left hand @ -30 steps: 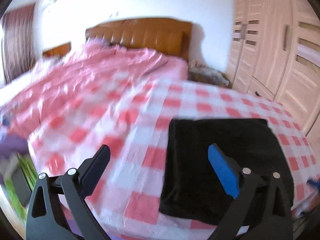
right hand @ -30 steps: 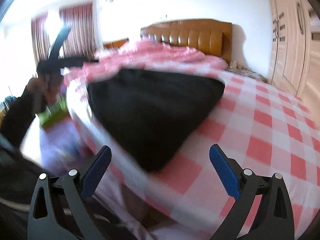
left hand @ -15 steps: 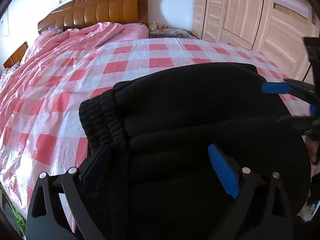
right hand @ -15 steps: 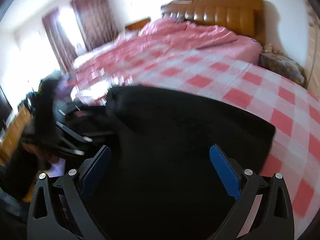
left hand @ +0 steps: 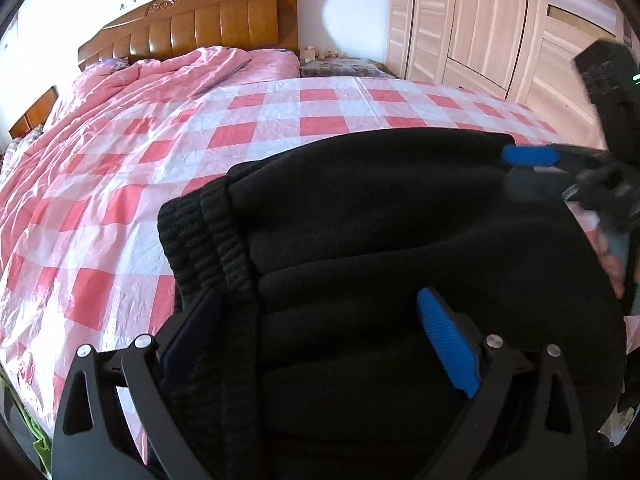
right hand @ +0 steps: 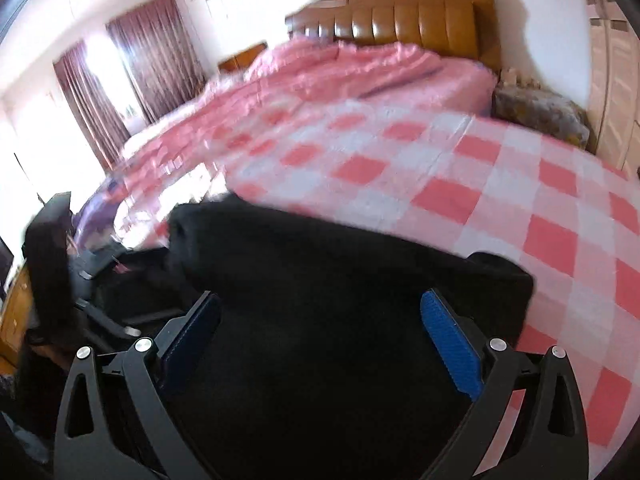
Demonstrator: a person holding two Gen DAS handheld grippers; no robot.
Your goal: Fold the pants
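Note:
The black pants [left hand: 380, 232] lie folded in a thick stack on the pink-and-white checked bed cover, ribbed waistband [left hand: 208, 236] at the left edge. My left gripper [left hand: 320, 328] is open, its jaws spread over the near part of the stack, the left finger beside the waistband. My right gripper [right hand: 320, 332] is open too, jaws wide over the pants [right hand: 340, 300] near the bed's edge. The right gripper also shows at the right in the left wrist view [left hand: 560, 164], and the left gripper shows blurred at the left in the right wrist view [right hand: 92, 280].
The checked cover [left hand: 260, 120] spreads over the bed, with a rumpled pink quilt [left hand: 168, 76] by the wooden headboard [left hand: 200, 16]. Wardrobe doors [left hand: 480, 20] stand at the right. Curtains [right hand: 132, 68] hang at the far left. The bed's near edge drops off at the left.
Both grippers have come down and closer over the folded pants, which now fill the lower part of each view. The right wrist view is still blurred by motion. Both stay open.

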